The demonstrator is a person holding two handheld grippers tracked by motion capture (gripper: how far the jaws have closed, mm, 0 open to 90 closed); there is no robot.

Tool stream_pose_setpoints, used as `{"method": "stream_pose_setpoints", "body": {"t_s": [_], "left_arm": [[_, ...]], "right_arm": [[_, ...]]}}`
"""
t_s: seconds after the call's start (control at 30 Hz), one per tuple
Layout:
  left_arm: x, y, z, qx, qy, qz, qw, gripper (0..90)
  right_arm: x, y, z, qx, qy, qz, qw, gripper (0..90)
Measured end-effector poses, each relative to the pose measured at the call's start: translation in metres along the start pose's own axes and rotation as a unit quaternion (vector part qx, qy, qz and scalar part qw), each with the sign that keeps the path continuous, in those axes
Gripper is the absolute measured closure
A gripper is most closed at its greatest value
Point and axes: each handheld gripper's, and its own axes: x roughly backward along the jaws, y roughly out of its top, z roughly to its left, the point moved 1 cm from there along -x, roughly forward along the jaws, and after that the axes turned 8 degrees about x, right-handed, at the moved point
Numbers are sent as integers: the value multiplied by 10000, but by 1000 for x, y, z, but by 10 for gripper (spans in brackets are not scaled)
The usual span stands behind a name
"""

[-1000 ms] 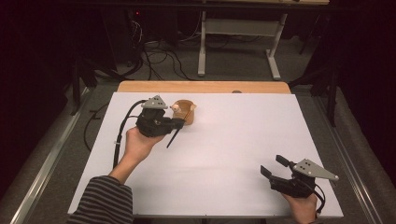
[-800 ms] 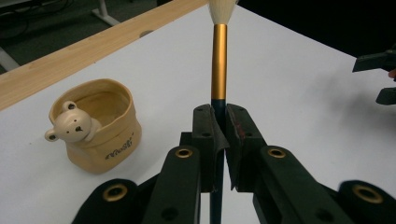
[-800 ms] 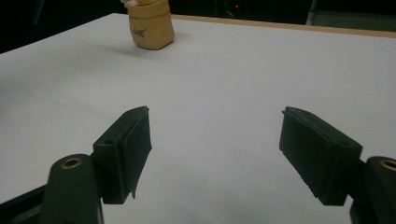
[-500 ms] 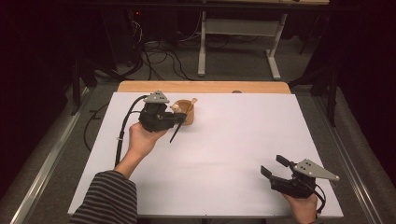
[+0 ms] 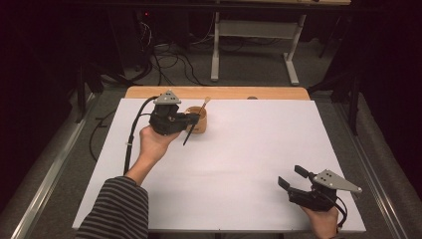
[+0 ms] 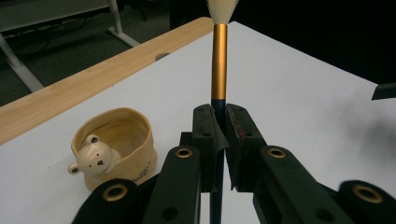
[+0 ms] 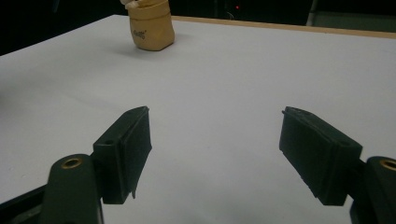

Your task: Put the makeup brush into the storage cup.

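My left gripper is at the far left of the white table top, shut on a brush. In the left gripper view the jaws clamp the dark handle just below its gold ferrule, and the brush stands upright with pale bristles on top. A tan cup with a small bear face on its rim stands just behind the jaws; the cup shows empty. My right gripper rests near the front right edge, open, nothing between its pads. The cup shows far off.
A wooden strip borders the table's far edge. Beyond it lie floor cables and a white desk frame. Dark grey rails run along both sides of the table. Wide bare white surface lies between the two grippers.
My left hand has drifted slightly away and to the right with the brush, bringing the jaws up against the cup. The right gripper has stayed put.
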Motion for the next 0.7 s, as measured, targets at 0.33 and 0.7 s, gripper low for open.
{"method": "stream_pose_setpoints", "body": {"t_s": [0.33,0.7], "left_arm": [[-8,7,5,36,102,36,9999,831],[-16,15,10,55,207,20,9998,831]], "right_arm": [[1,0,0,-27,9,-21,10000,267],[0,0,0,-2,29,12,10000,268]]}}
